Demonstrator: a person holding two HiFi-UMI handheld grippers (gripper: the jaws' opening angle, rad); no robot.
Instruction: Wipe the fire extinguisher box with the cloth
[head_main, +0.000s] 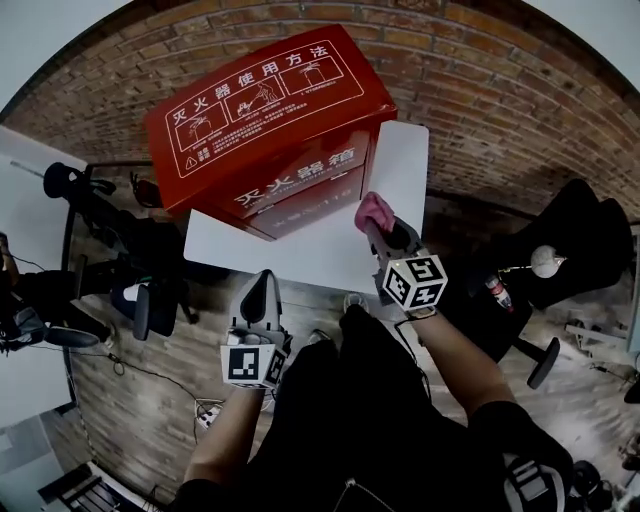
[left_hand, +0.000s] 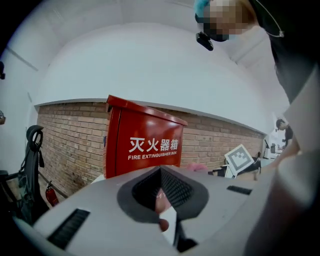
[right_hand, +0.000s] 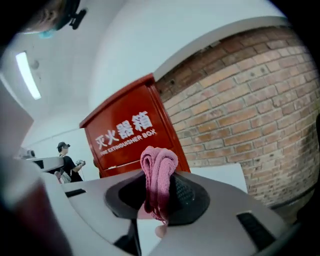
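Observation:
The red fire extinguisher box (head_main: 270, 110) stands on a white platform (head_main: 300, 250) against the brick wall, its front lettered in white. My right gripper (head_main: 378, 225) is shut on a bunched pink cloth (head_main: 375, 210), held just right of the box's lower front and apart from it. In the right gripper view the cloth (right_hand: 159, 172) sticks up between the jaws with the box (right_hand: 130, 140) behind it. My left gripper (head_main: 264, 282) hangs lower, in front of the platform's near edge, jaws together and empty. In the left gripper view it faces the box (left_hand: 145, 145).
A brick wall (head_main: 480, 90) runs behind the box. Dark office chairs stand at the left (head_main: 150, 270) and at the right (head_main: 580, 250). A small extinguisher (head_main: 497, 292) and a power strip (head_main: 205, 410) lie on the wooden floor. A person (right_hand: 67, 160) stands far off.

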